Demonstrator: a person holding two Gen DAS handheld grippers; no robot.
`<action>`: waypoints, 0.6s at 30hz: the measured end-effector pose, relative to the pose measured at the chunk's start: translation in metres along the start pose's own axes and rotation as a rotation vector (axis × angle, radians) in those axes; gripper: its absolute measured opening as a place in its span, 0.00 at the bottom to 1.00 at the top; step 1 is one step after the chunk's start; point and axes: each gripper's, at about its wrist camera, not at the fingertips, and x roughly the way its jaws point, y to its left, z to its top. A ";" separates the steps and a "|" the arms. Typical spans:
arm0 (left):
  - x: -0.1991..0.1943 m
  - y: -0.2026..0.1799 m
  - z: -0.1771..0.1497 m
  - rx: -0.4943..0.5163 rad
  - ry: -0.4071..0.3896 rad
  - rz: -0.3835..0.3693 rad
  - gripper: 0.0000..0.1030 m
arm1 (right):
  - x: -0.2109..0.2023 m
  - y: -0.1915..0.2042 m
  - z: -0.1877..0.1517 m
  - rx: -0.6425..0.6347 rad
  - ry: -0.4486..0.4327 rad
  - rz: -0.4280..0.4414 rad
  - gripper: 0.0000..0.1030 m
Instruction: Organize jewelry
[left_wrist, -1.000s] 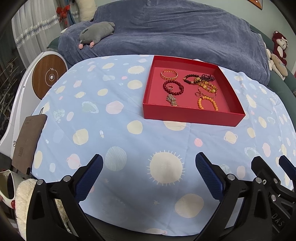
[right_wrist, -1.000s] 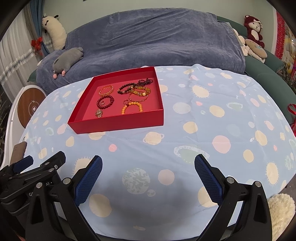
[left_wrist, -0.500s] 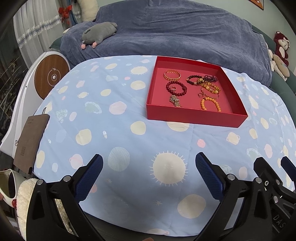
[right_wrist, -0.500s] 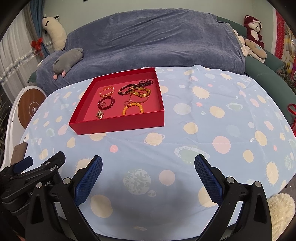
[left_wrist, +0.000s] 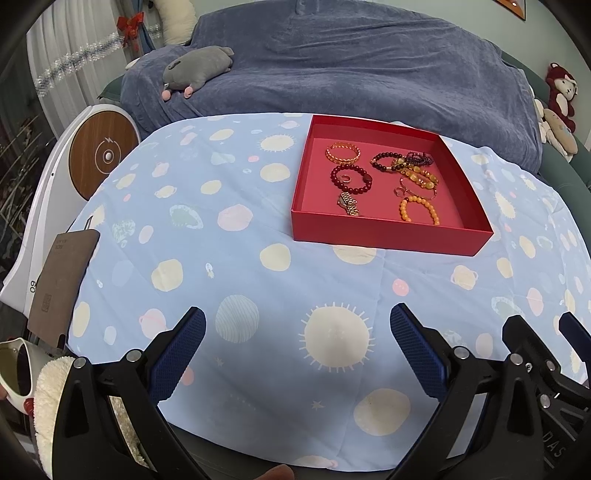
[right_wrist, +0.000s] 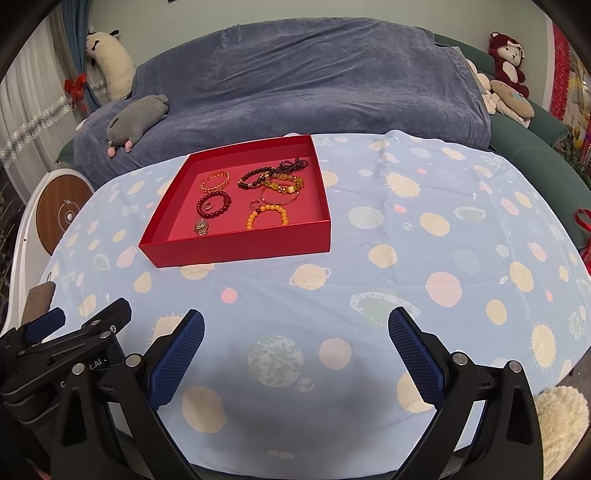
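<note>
A shallow red tray (left_wrist: 388, 232) (right_wrist: 236, 245) sits on the far half of the blue planet-print tablecloth. In it lie several bracelets: a dark red bead one (left_wrist: 351, 180), an orange bead one (left_wrist: 418, 210), a gold chain one (left_wrist: 342, 152), a yellow-amber one (left_wrist: 417, 176) and a small gold watch (left_wrist: 348, 204). My left gripper (left_wrist: 297, 345) is open and empty over the near edge of the table. My right gripper (right_wrist: 295, 343) is open and empty beside it, to its right. Both are well short of the tray.
A sofa under a blue-grey cover (right_wrist: 314, 96) stands behind the table, with a grey plush toy (left_wrist: 199, 68) on it. A white device with a round wooden panel (left_wrist: 103, 157) and a brown card (left_wrist: 61, 280) are at the table's left edge.
Both grippers stay open and empty. The left view has drifted slightly, so the tray sits a little further right and lower; the right view is nearly unchanged.
</note>
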 end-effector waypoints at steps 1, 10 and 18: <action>0.000 0.000 0.000 -0.001 -0.001 0.000 0.93 | 0.000 0.000 0.000 0.000 0.000 -0.001 0.93; -0.002 0.001 0.002 -0.004 -0.014 0.003 0.93 | 0.000 0.000 0.000 -0.002 -0.002 0.000 0.93; -0.004 0.002 0.003 -0.011 -0.033 -0.001 0.93 | 0.000 0.001 0.000 -0.002 -0.002 0.000 0.93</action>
